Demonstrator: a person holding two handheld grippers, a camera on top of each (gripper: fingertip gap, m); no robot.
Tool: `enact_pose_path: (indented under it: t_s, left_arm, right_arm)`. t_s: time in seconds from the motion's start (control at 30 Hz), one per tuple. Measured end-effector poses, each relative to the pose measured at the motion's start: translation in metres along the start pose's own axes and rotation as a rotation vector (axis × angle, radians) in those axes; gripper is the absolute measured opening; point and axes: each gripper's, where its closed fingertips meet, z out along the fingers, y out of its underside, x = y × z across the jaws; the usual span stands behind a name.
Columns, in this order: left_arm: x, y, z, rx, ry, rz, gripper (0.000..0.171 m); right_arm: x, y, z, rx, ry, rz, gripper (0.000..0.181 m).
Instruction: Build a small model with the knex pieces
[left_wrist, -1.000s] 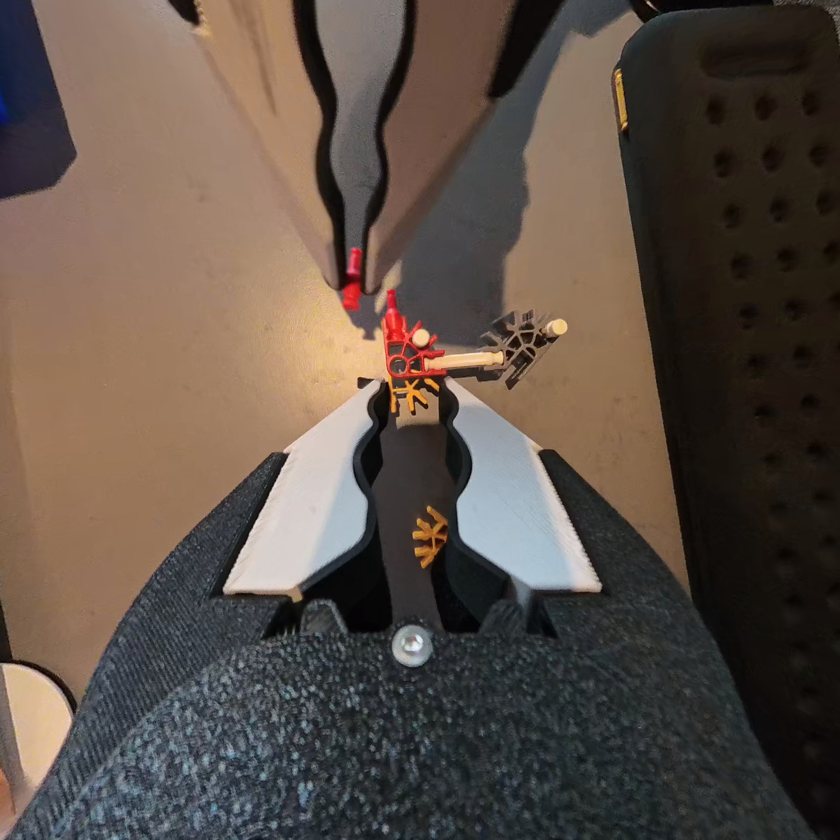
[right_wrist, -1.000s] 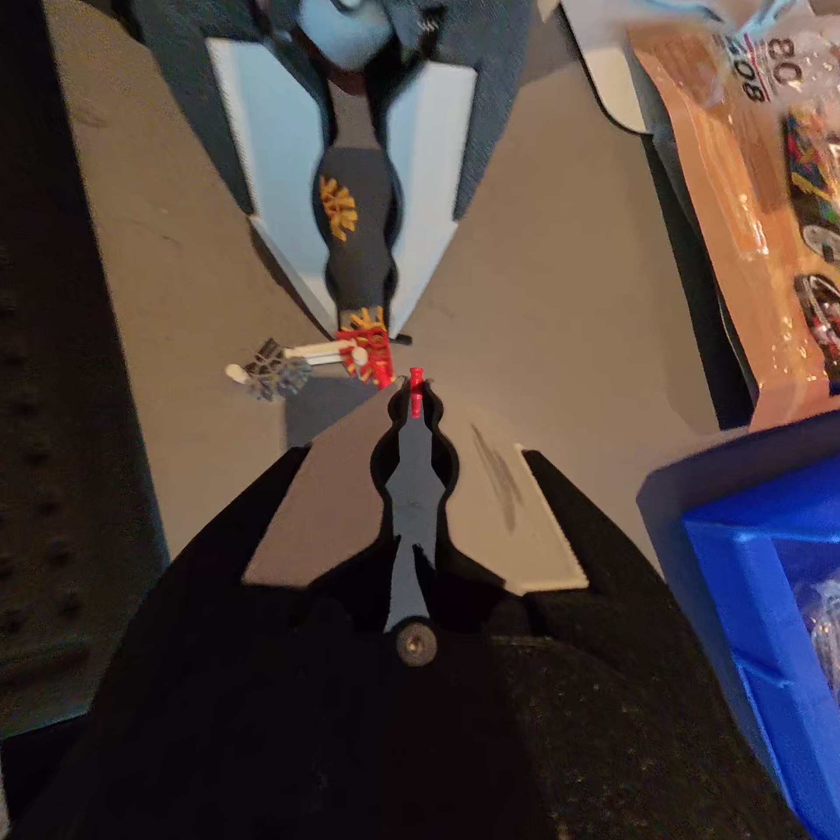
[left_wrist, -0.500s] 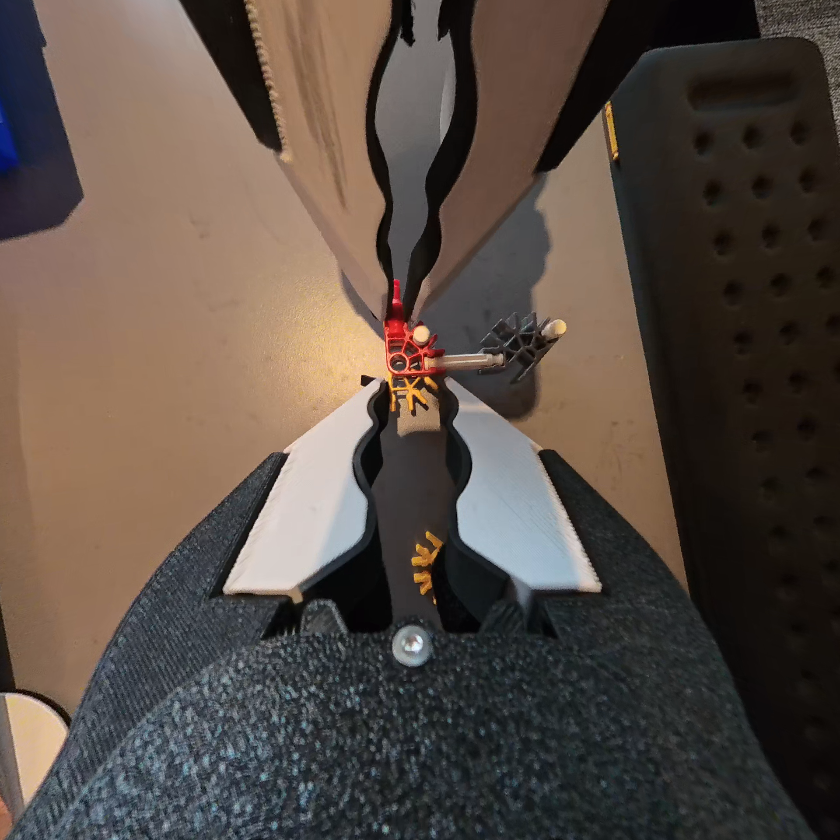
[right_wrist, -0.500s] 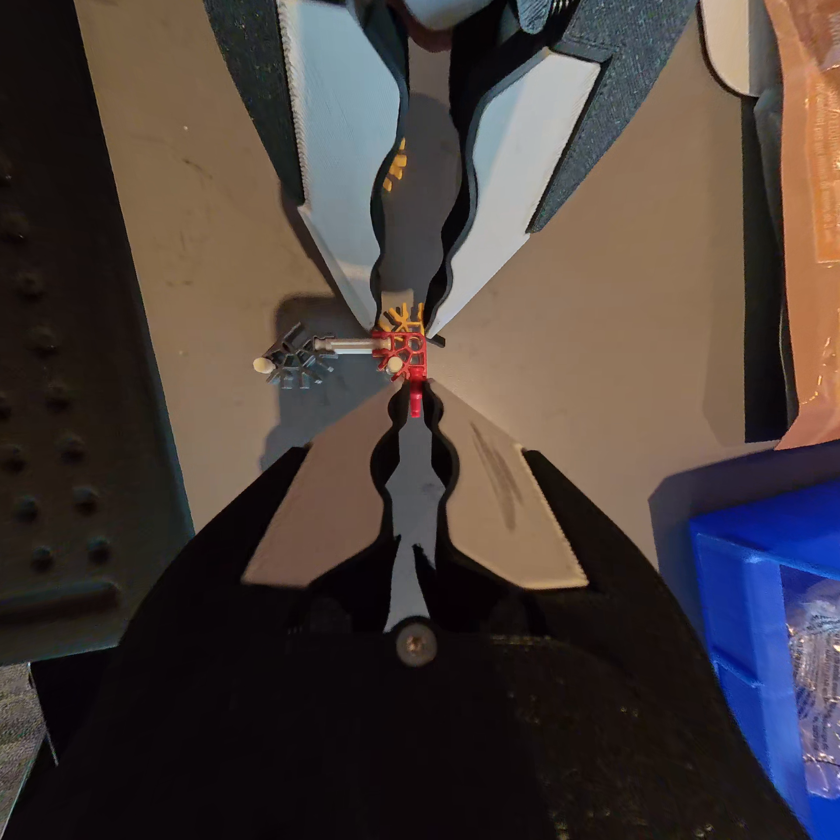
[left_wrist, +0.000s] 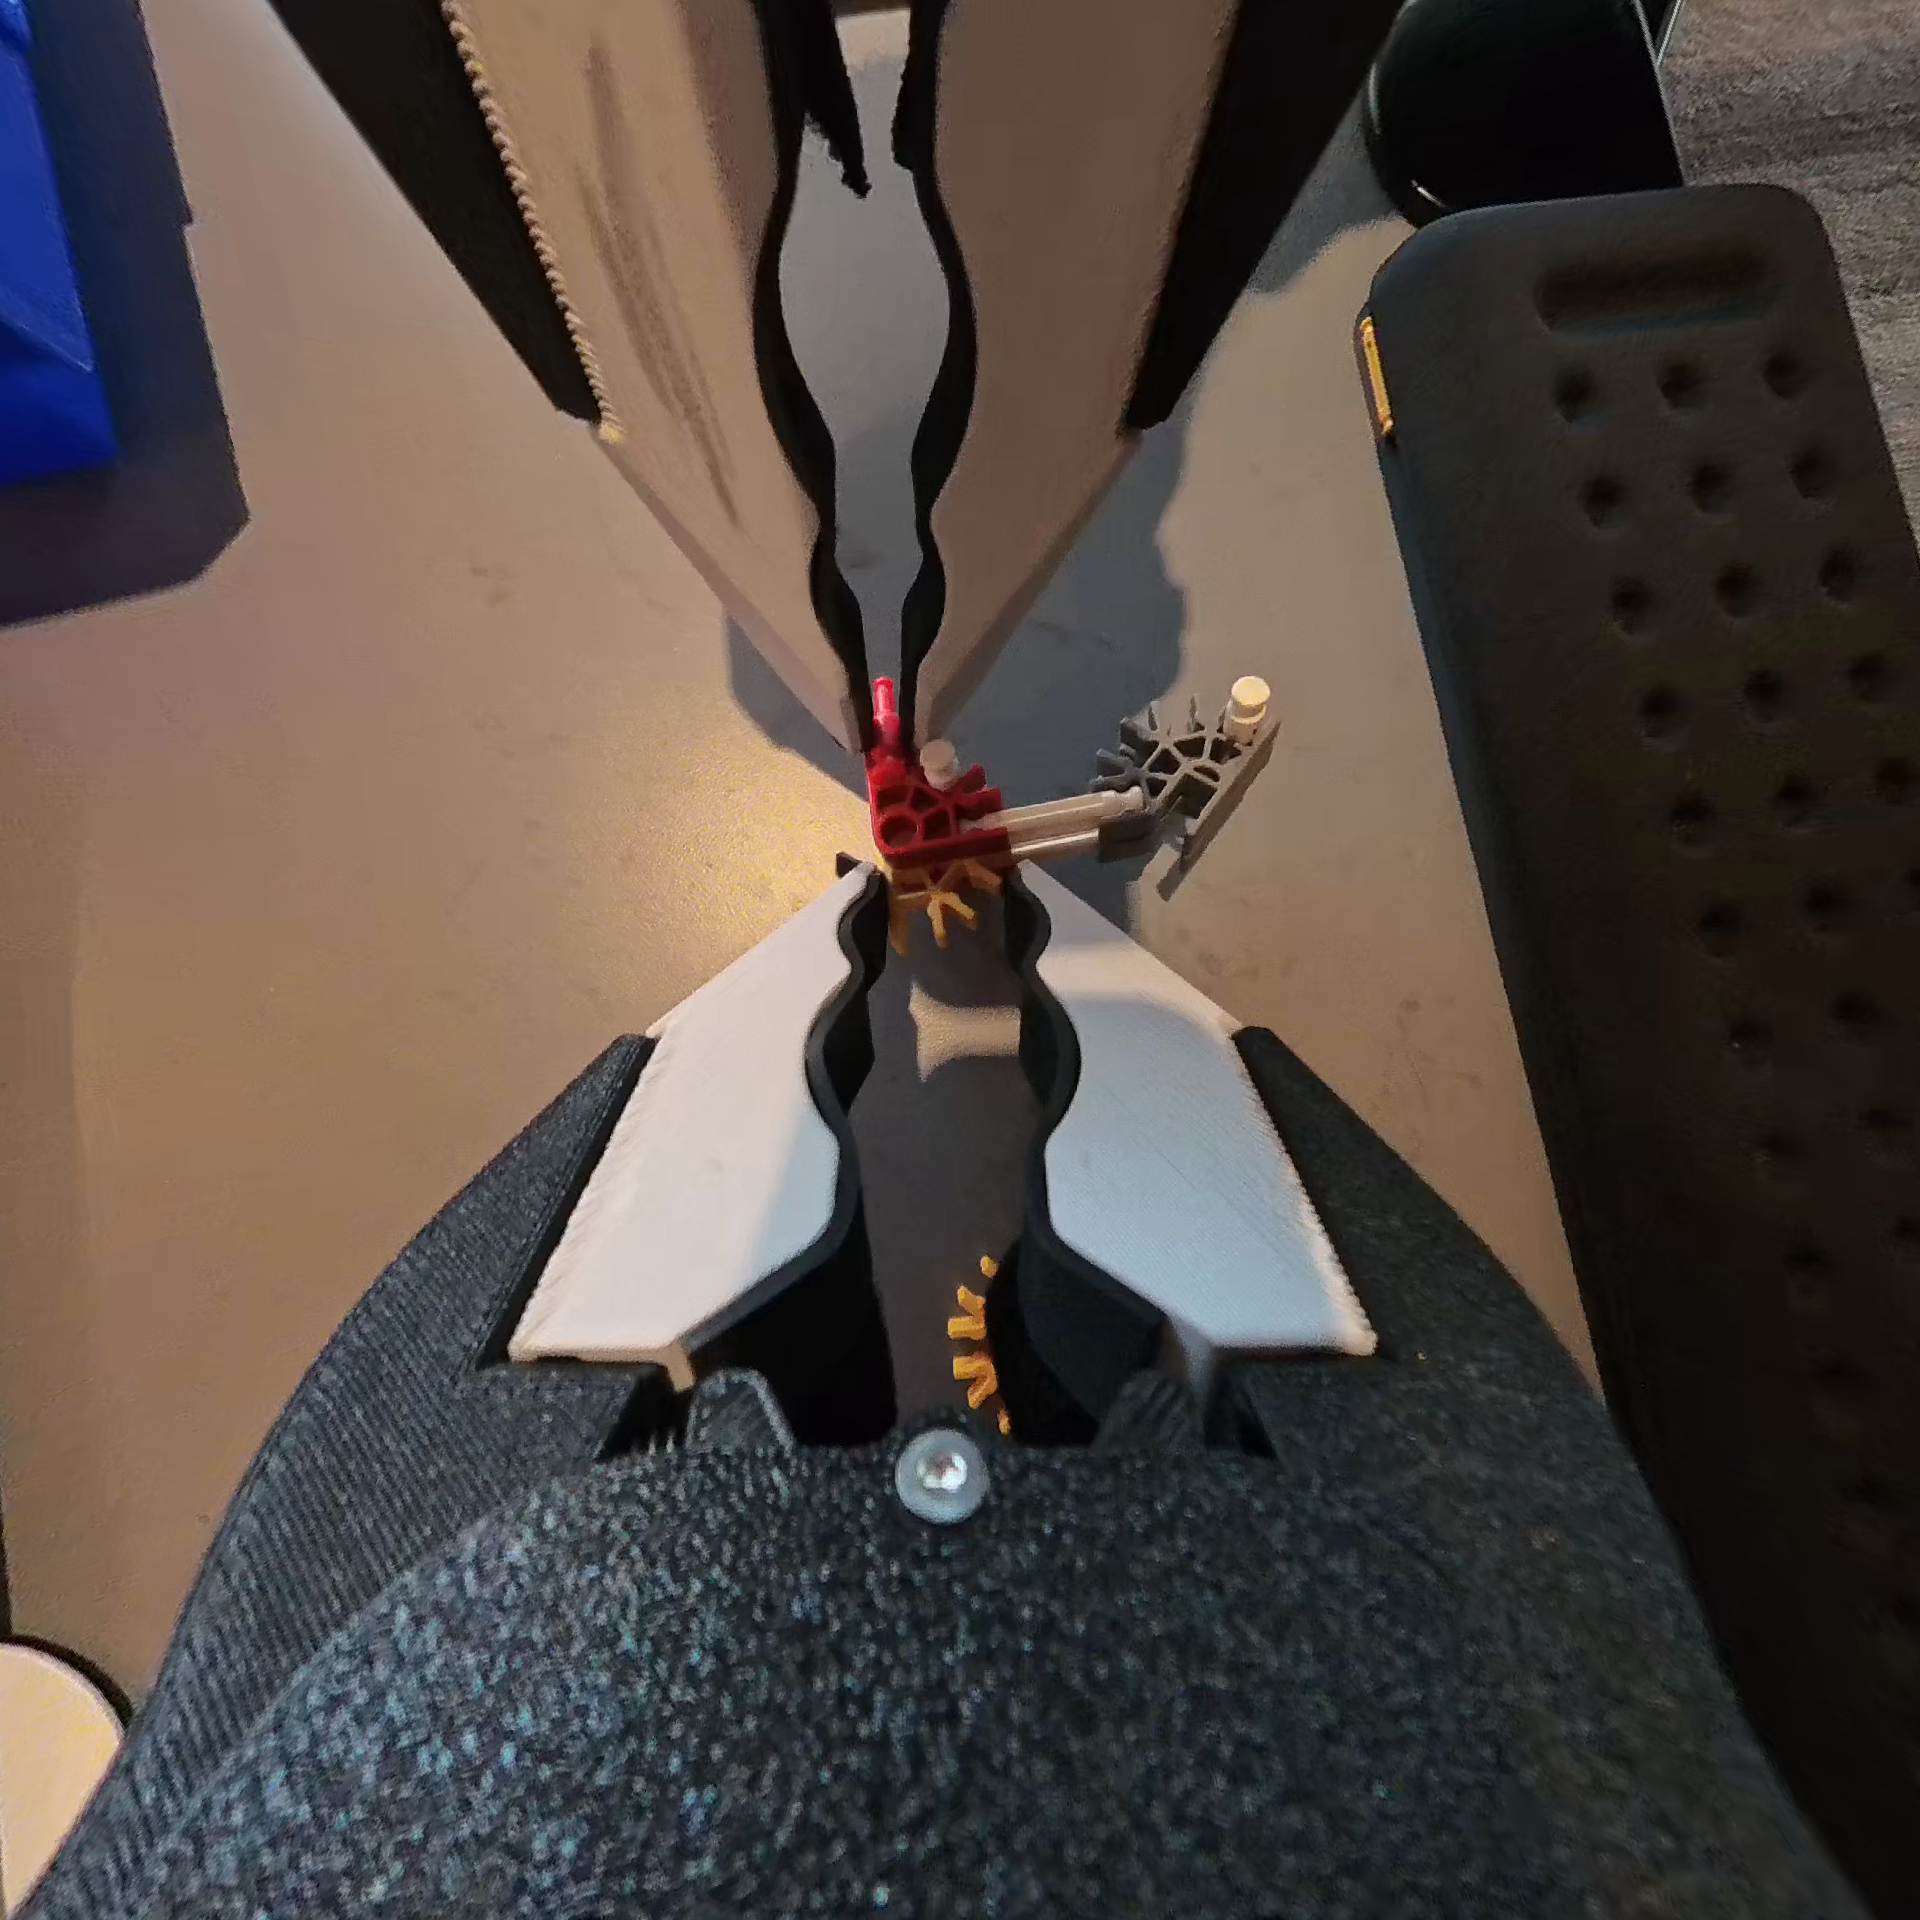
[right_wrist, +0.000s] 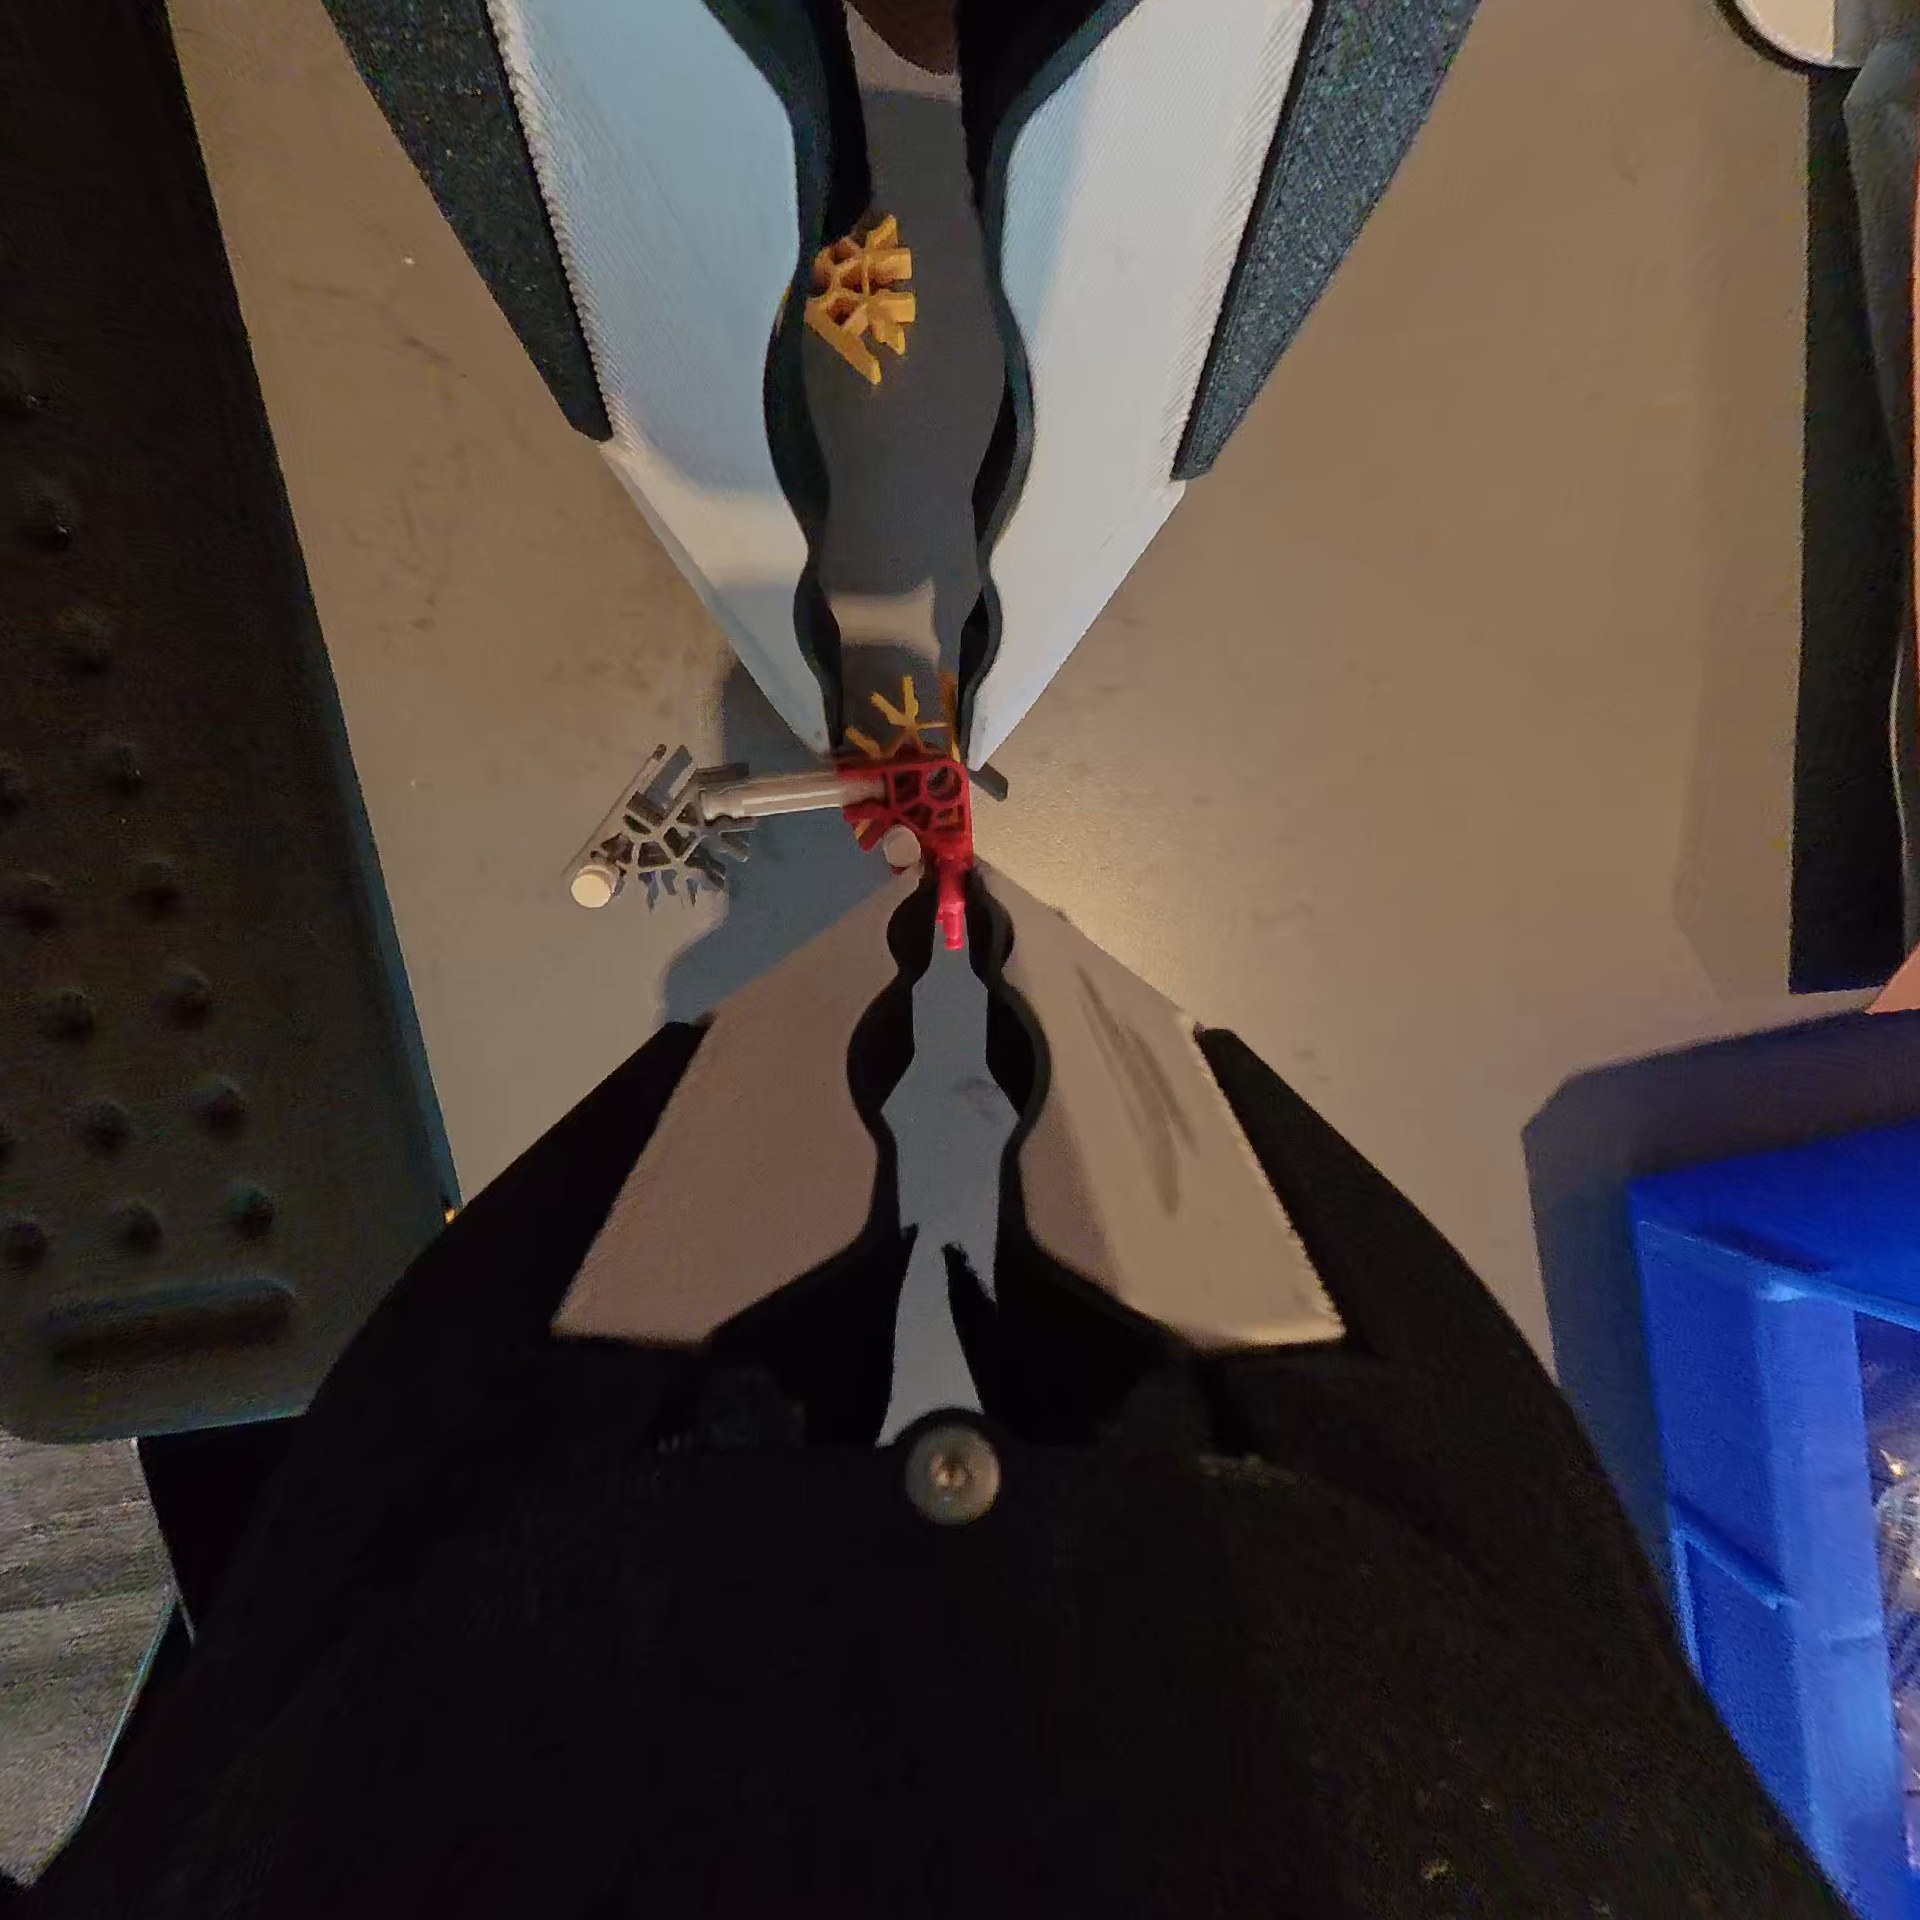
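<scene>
My left gripper (left_wrist: 940, 894) is shut on a small toy assembly: a yellow connector (left_wrist: 933, 902) between its tips, a red connector (left_wrist: 928, 816) on it, a white rod (left_wrist: 1049, 821) running right to a grey connector (left_wrist: 1184, 774). My right gripper (right_wrist: 951, 914) is shut on a short red rod (right_wrist: 950, 912), whose end sits in the red connector (right_wrist: 914, 805). In the left wrist view the right gripper (left_wrist: 886, 717) comes in from above, tip to tip with mine. In the right wrist view the left gripper (right_wrist: 899, 743) comes from above, holding the yellow connector (right_wrist: 896, 727).
A loose yellow connector (right_wrist: 864, 291) lies on the beige table (left_wrist: 364, 831) under the left gripper, also showing in the left wrist view (left_wrist: 977, 1340). A black perforated pad (left_wrist: 1704, 831) lies along one side. A blue bin (right_wrist: 1787, 1403) stands by the right gripper. The tips of both grippers are at nearly the same place.
My right gripper has moved in with the red rod and its end has met the red connector. The left gripper has kept the assembly nearly still.
</scene>
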Motion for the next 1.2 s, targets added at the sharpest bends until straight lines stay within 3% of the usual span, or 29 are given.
enact_pose_path:
  t_s: [0.33, 0.47, 0.67, 0.9, 1.07, 1.2]
  left_arm:
    - [0.011, 0.010, 0.005, 0.013, 0.011, 0.020, 0.022]
    - [0.011, 0.013, 0.007, 0.017, -0.012, 0.042, 0.020]
    - [0.011, 0.011, 0.008, 0.074, -0.048, 0.061, 0.021]
    - [0.004, 0.007, 0.004, 0.140, -0.244, 0.217, 0.041]
    - [0.009, 0.002, 0.003, 0.126, -0.402, 0.448, 0.034]
    - [0.011, 0.003, 0.005, 0.134, -0.367, 0.420, 0.029]
  right_arm:
    - [-0.011, -0.010, 0.002, 0.029, -0.072, 0.000, 0.004]
    - [-0.010, -0.007, 0.005, -0.074, -0.046, -0.037, 0.004]
    - [-0.011, -0.007, 0.005, -0.079, -0.060, -0.030, 0.004]
    - [-0.013, -0.010, 0.007, -0.048, -0.050, -0.019, 0.004]
    - [-0.013, -0.002, 0.016, -0.101, -0.051, -0.031, 0.003]
    - [-0.014, -0.006, 0.017, -0.037, -0.063, -0.009, 0.004]
